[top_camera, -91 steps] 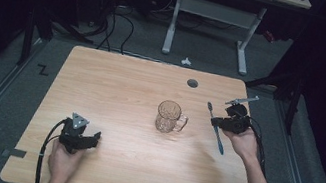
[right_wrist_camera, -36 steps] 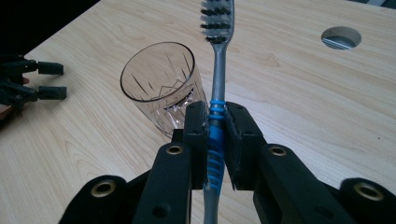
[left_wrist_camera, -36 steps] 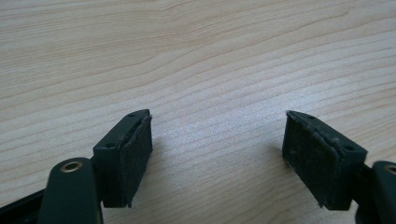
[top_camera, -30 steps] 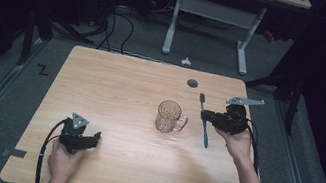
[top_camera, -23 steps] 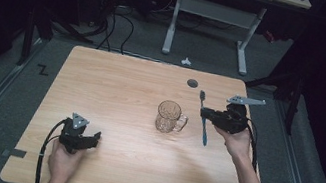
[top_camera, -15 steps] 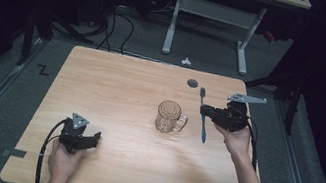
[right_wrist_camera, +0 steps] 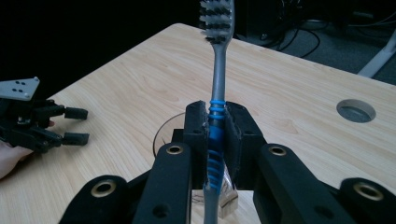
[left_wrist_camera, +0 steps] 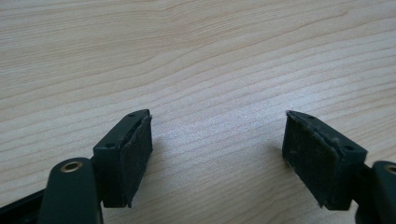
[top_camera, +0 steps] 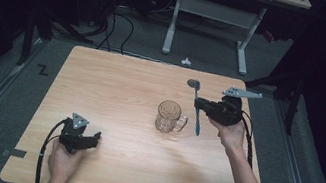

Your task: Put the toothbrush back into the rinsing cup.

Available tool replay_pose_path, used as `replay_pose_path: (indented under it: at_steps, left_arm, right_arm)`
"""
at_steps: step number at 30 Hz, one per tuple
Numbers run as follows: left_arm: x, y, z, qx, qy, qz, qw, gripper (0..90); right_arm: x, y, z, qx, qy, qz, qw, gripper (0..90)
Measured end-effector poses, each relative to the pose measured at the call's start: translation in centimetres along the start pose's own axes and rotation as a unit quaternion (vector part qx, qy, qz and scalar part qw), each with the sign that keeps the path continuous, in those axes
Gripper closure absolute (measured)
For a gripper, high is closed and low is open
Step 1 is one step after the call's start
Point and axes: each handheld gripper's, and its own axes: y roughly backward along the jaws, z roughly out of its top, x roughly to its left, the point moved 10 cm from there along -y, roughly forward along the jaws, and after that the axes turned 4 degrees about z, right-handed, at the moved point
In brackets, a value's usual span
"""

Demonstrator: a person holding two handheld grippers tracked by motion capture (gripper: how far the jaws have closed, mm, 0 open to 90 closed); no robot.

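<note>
An evenly lit wooden table (top_camera: 136, 117) stands bright against near-black surroundings in the high view, with light falling from above and only soft, short shadows beneath the glass mug (top_camera: 169, 117). That frame is slightly soft and grainy. In the left gripper view the wood grain is crisp, with a pale sheen between the jaws. The right gripper view holds the toothbrush (right_wrist_camera: 215, 93) sharp while the background blurs into darkness.
</note>
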Motion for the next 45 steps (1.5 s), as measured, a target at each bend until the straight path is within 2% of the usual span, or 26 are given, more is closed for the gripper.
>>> replay_pose_path:
  at_steps: [20, 26, 34, 45]
  left_arm:
    - [0.0, 0.0, 0.0, 0.0, 0.0, 0.0, 1.0, 24.8]
    - [0.0, 0.0, 0.0, 0.0, 0.0, 0.0, 1.0, 24.8]
    - [0.0, 0.0, 0.0, 0.0, 0.0, 0.0, 1.0, 24.8]
    - [0.0, 0.0, 0.0, 0.0, 0.0, 0.0, 1.0, 24.8]
  right_arm:
    - [-0.6, -1.1, 1.0, -0.049, -0.018, -0.008, 0.9986, 80.0]
    - [-1.3, -1.7, 0.8, -0.062, -0.042, -0.004, 0.9972, 80.0]
    - [-1.6, -1.9, 1.1, -0.076, -0.049, -0.009, 0.9959, 80.0]
    - [-1.8, -2.5, 1.5, -0.077, -0.05, -0.014, 0.9957, 80.0]
